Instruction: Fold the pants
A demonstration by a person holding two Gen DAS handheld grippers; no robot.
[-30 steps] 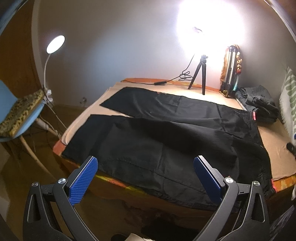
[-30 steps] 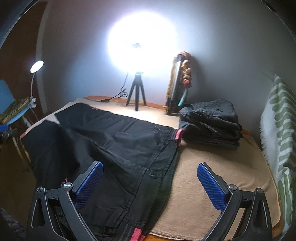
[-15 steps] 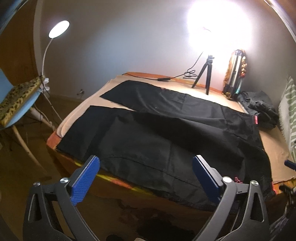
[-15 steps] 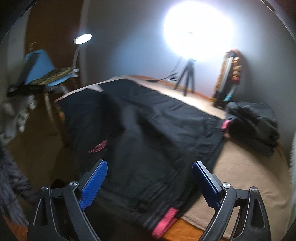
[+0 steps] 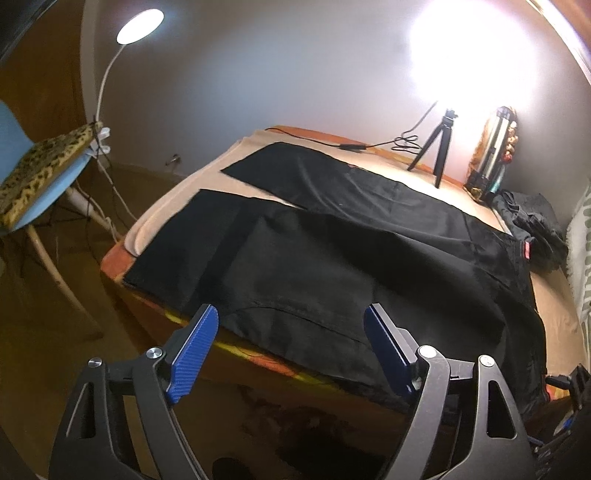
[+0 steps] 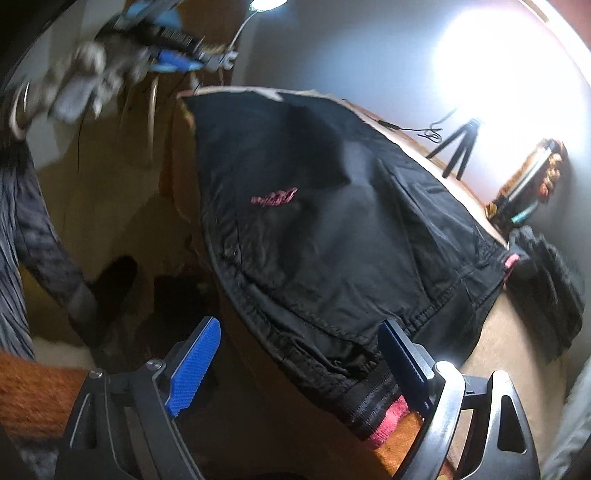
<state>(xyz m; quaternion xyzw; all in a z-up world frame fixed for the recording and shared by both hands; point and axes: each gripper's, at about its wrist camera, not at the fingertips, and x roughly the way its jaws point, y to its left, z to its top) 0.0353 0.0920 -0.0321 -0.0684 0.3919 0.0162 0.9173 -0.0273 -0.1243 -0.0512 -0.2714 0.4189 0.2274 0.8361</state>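
Black pants (image 5: 332, 251) lie spread flat on the bed, legs to the left, waistband with a red tag to the right. My left gripper (image 5: 291, 350) is open and empty, just short of the near leg's edge at the bed's front. In the right wrist view the pants (image 6: 332, 229) show a pink embroidered mark and a pink-lined waistband corner. My right gripper (image 6: 299, 365) is open, its jaws either side of the waistband edge near the bed's front corner. The left gripper (image 6: 166, 59) shows blurred at the upper left.
A tan cover lies on the bed (image 5: 236, 155). A tripod light (image 5: 439, 147) stands at the back. Dark folded clothes (image 5: 535, 221) sit at the far right. A blue chair (image 5: 40, 184) with a patterned cushion and a desk lamp (image 5: 140, 20) stand left.
Both grippers have moved closer to the bed's front edge. The right gripper swung left and down toward the waistband corner. Both stay open.
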